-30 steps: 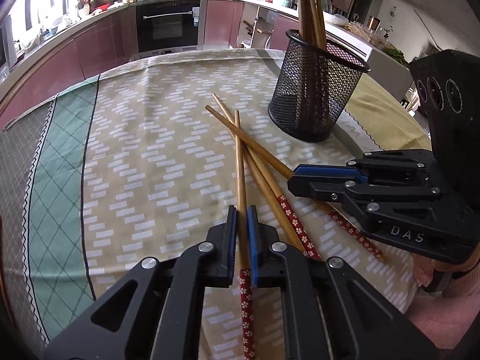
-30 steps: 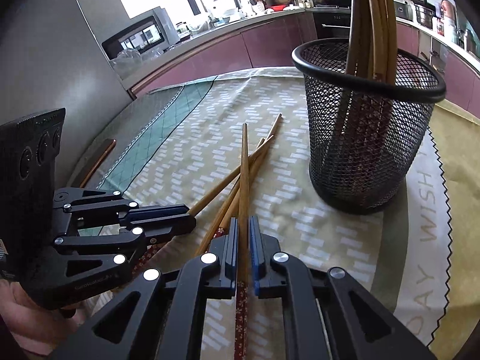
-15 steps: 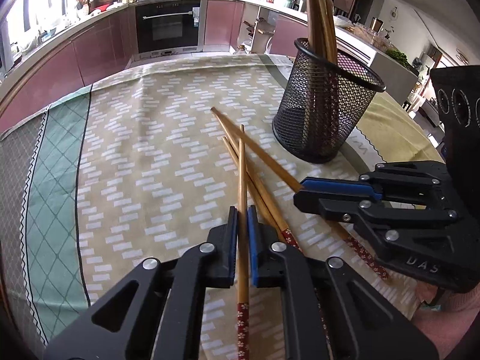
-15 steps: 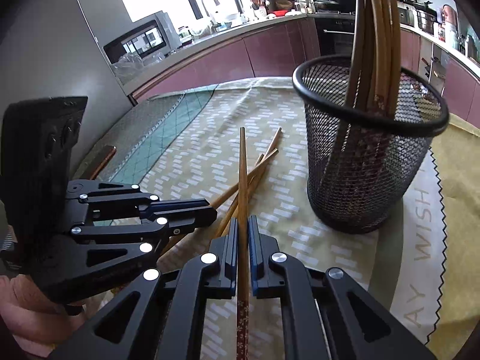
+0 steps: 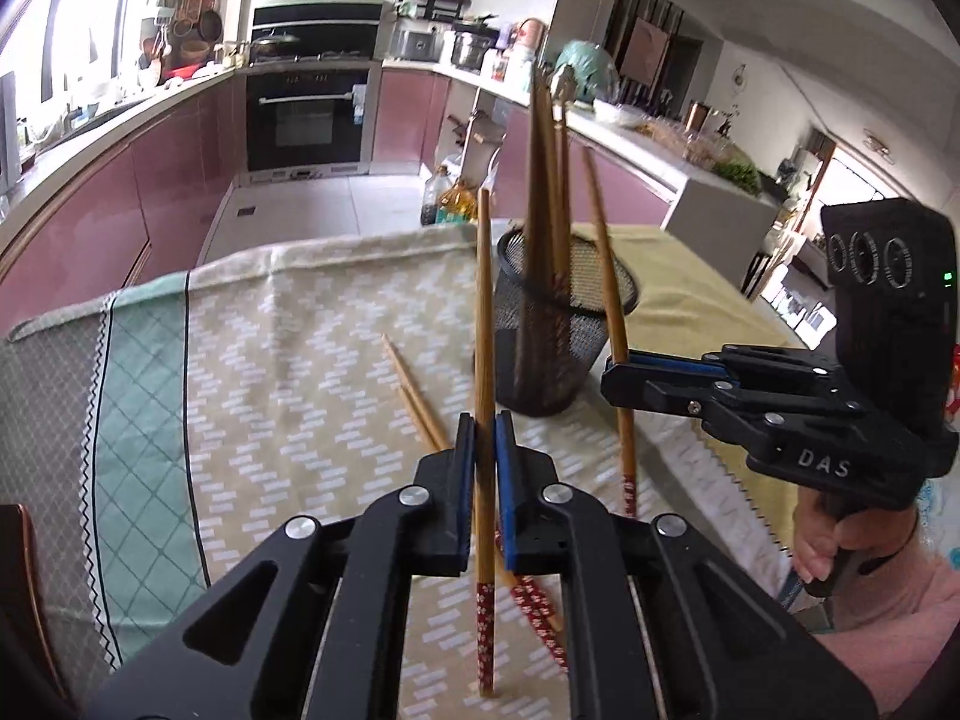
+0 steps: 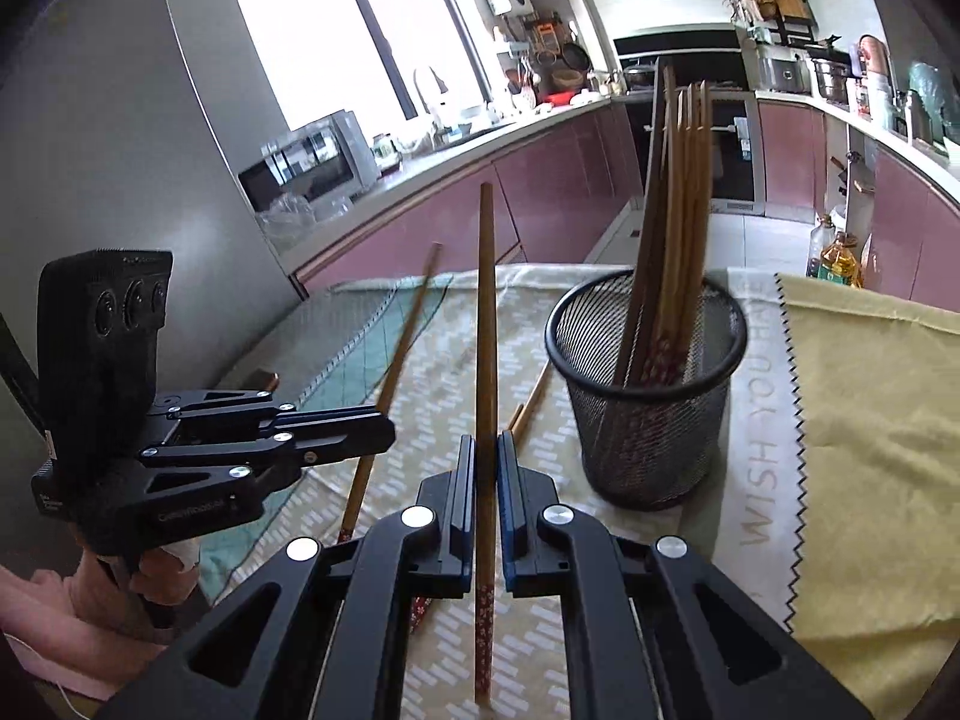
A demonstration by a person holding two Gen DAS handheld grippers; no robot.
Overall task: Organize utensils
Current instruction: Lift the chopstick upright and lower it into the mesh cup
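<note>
My left gripper [image 5: 485, 420] is shut on a wooden chopstick [image 5: 485, 312] with a red flowered end, held tilted up above the table. My right gripper [image 6: 486, 441] is shut on a second chopstick [image 6: 486, 312], also raised; it shows in the left wrist view [image 5: 607, 276] next to the basket. A black mesh basket [image 5: 564, 324] stands on the cloth and holds several upright chopsticks [image 6: 672, 228]. Two more chopsticks [image 5: 414, 396] lie on the cloth to the left of the basket. The left gripper shows in the right wrist view [image 6: 384, 435].
A patterned beige and green tablecloth [image 5: 270, 372] covers the table, with a yellow cloth [image 6: 870, 432] to the right of the basket. Beyond the table's far edge are kitchen counters, an oven [image 5: 306, 120] and oil bottles [image 6: 837, 258] on the floor.
Both grippers have lifted their chopsticks off the cloth and tilted them upward. The views now sit higher and further back from the basket. Two chopsticks stay on the cloth.
</note>
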